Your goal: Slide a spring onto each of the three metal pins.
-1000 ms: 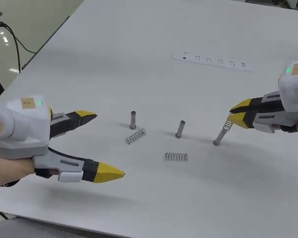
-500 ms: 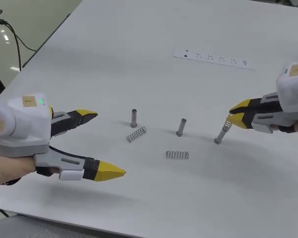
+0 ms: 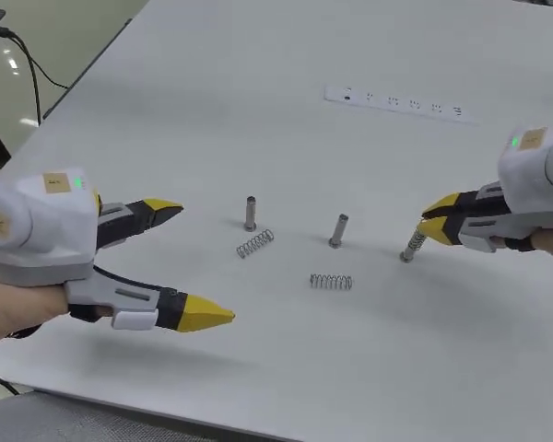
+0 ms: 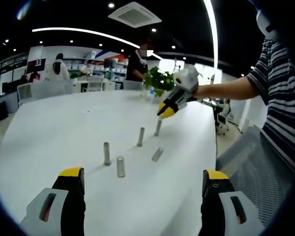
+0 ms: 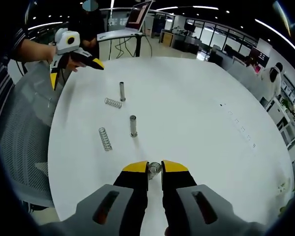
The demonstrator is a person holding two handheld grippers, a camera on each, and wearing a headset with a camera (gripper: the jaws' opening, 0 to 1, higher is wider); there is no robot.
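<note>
My left gripper [image 3: 205,263] and right gripper [image 3: 426,219] are white, with black jaws tipped yellow and a green light on top. The table [image 3: 258,92] is plain pale grey. Each spring [image 3: 331,282] is bright silver, each pin [image 3: 339,230] duller grey. The power strip [image 3: 401,103] is white. My sleeve [image 4: 278,73] has dark-and-white stripes.

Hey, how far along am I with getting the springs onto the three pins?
Nothing is clearly finished yet. In hand: the right gripper pinches a spring already threaded on the right-hand pin. Left to do: the middle pin and the left-hand pin stand bare, with one loose spring and another loose spring lying on the table near them. The left gripper is open, holding nothing.
</note>
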